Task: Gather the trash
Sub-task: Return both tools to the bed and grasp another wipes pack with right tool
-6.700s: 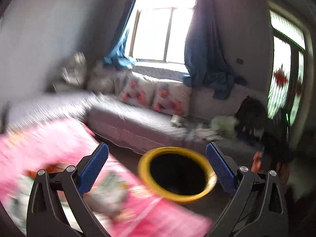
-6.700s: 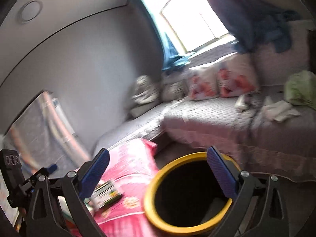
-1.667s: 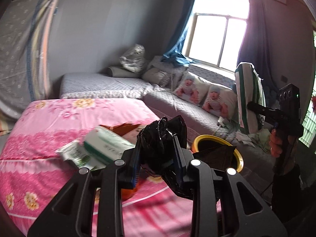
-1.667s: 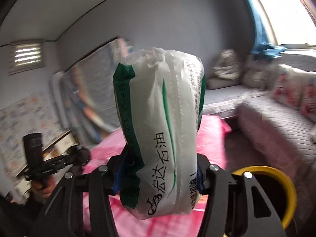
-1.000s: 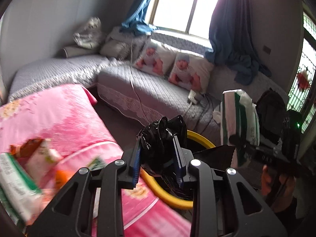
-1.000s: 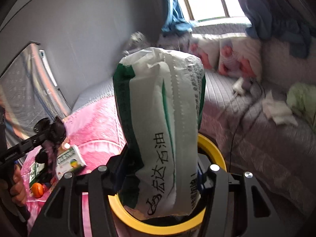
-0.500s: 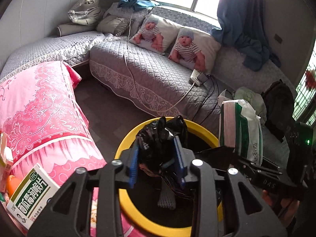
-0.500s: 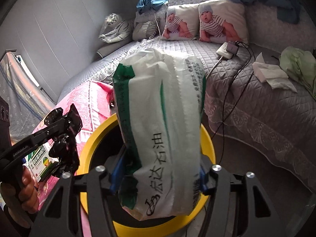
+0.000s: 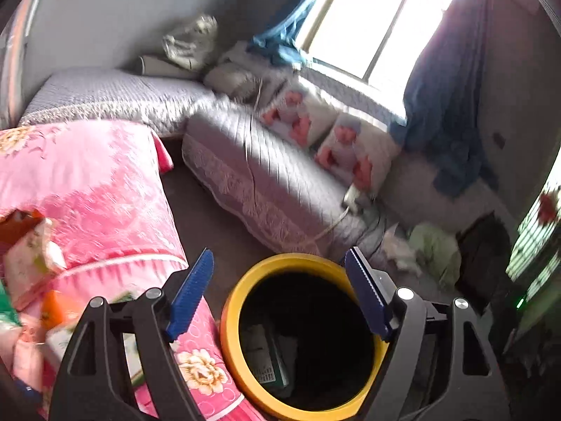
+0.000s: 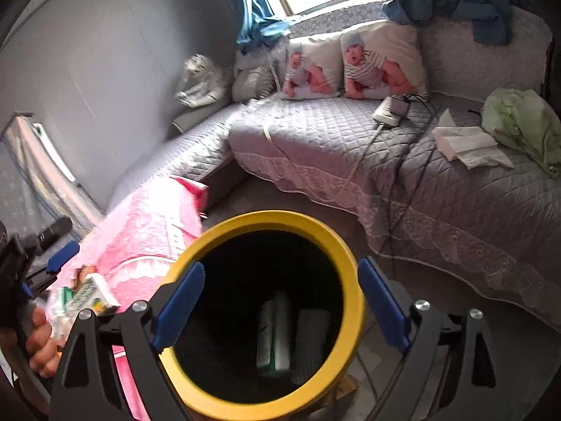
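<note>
Our left gripper (image 9: 278,291) hangs above the near-left part of the yellow-rimmed bin (image 9: 228,319), its jaws opening with nothing between them, and our right gripper (image 10: 280,301) sits squarely over the same bin (image 10: 270,219), jaws likewise opening and empty. The trash not yet collected, a green-and-white box (image 10: 93,293) with some wrappers, lies on the pink bedspread (image 9: 101,189) to the left of the bin, its long side running away from us. We judge the left hand (image 10: 36,336) nearer, as it is already beside that pile.
</note>
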